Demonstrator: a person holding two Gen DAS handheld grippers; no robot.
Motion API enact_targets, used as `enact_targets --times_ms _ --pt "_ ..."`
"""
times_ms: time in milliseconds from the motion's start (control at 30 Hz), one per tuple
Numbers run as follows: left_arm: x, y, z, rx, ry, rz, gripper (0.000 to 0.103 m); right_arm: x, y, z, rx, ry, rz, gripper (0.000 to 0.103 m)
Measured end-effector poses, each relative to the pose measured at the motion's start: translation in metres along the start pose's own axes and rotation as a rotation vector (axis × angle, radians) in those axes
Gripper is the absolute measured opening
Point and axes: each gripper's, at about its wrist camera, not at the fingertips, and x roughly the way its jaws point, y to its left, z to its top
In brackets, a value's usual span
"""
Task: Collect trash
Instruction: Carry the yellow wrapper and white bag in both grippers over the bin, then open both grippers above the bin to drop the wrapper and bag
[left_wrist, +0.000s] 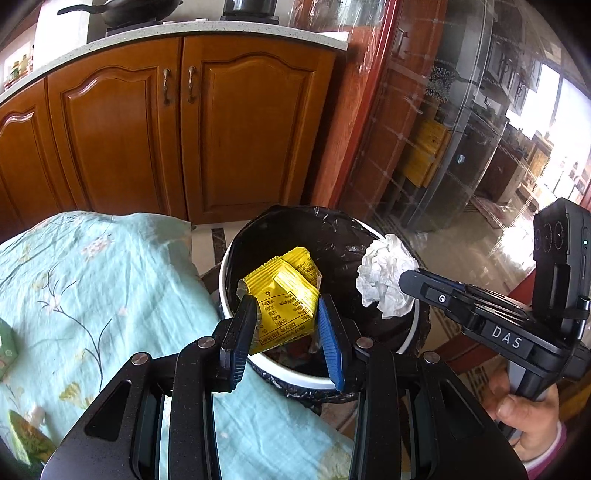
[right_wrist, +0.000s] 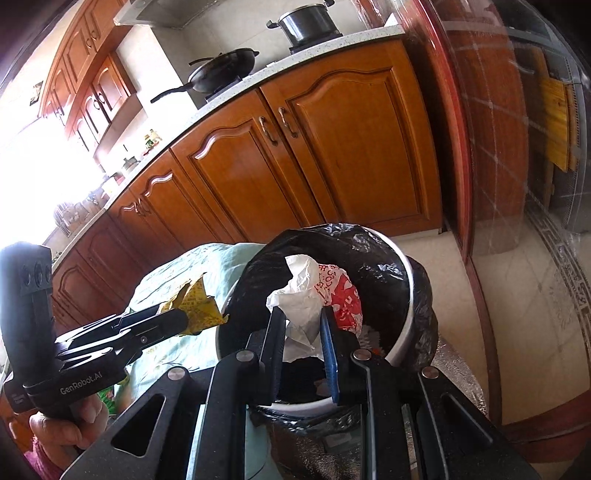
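My left gripper (left_wrist: 286, 325) is shut on a yellow snack wrapper (left_wrist: 284, 291) and holds it over the near rim of a white trash bin (left_wrist: 223, 273) lined with a black bag. My right gripper (right_wrist: 303, 332) is shut on a crumpled white tissue (right_wrist: 299, 306) above the same bin (right_wrist: 404, 266). In the left wrist view the tissue (left_wrist: 386, 275) hangs over the bin's right rim from the right gripper (left_wrist: 410, 278). In the right wrist view the wrapper (right_wrist: 197, 302) sits at the bin's left edge. A red and white wrapper (right_wrist: 345, 295) lies inside the bin.
A table with a light blue floral cloth (left_wrist: 92, 288) lies left of the bin, with green packets (left_wrist: 7, 347) at its left edge. Wooden kitchen cabinets (left_wrist: 166, 125) stand behind. A glass door with a red frame (left_wrist: 373, 110) is to the right.
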Motion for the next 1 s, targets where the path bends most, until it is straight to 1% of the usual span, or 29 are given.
enact_targets --times_ms 267,400,433,500,533,600,633,667,700,733,767,833,933,1000 --pt "0.022 -0.001 0.008 -0.001 0.052 0.004 0.034 0.012 -0.013 0.008 0.006 0.030 -0.012 0.019" --pt "0.032 0.000 0.009 -0.009 0.085 -0.007 0.036 0.019 -0.017 0.010 0.011 0.050 -0.013 0.019" --pt "0.033 0.000 0.008 -0.006 0.092 -0.006 0.038 0.020 -0.017 0.010 0.010 0.053 -0.014 0.020" --pt "0.036 -0.001 0.007 0.000 0.107 0.000 0.047 0.022 -0.017 0.011 0.011 0.058 -0.015 0.023" --pt "0.036 -0.003 0.007 0.003 0.111 0.004 0.049 0.022 -0.018 0.011 0.013 0.061 -0.013 0.023" --pt "0.035 -0.006 0.006 0.011 0.111 0.005 0.050 0.023 -0.019 0.012 0.025 0.066 -0.012 0.029" --pt "0.034 -0.006 0.007 0.013 0.108 0.007 0.050 0.022 -0.021 0.013 0.033 0.065 -0.008 0.035" --pt "0.032 -0.006 0.006 0.013 0.102 0.006 0.053 0.021 -0.021 0.013 0.040 0.058 -0.003 0.042" --pt "0.030 -0.006 0.005 0.010 0.095 0.003 0.056 0.018 -0.022 0.013 0.045 0.048 0.000 0.044" --pt "0.028 -0.006 0.004 0.007 0.088 0.002 0.057 0.015 -0.022 0.012 0.050 0.037 0.002 0.047" --pt "0.025 -0.005 0.002 0.003 0.084 0.002 0.057 0.013 -0.023 0.012 0.055 0.029 0.006 0.049" --pt "0.017 -0.002 -0.002 -0.012 0.072 0.000 0.057 0.009 -0.024 0.012 0.066 0.014 0.011 0.049" --pt "-0.001 0.007 -0.012 -0.050 0.044 -0.003 0.063 0.001 -0.022 0.010 0.079 -0.007 0.018 0.050" --pt "-0.015 0.013 -0.020 -0.078 0.025 -0.005 0.064 -0.005 -0.020 0.007 0.086 -0.025 0.027 0.058"
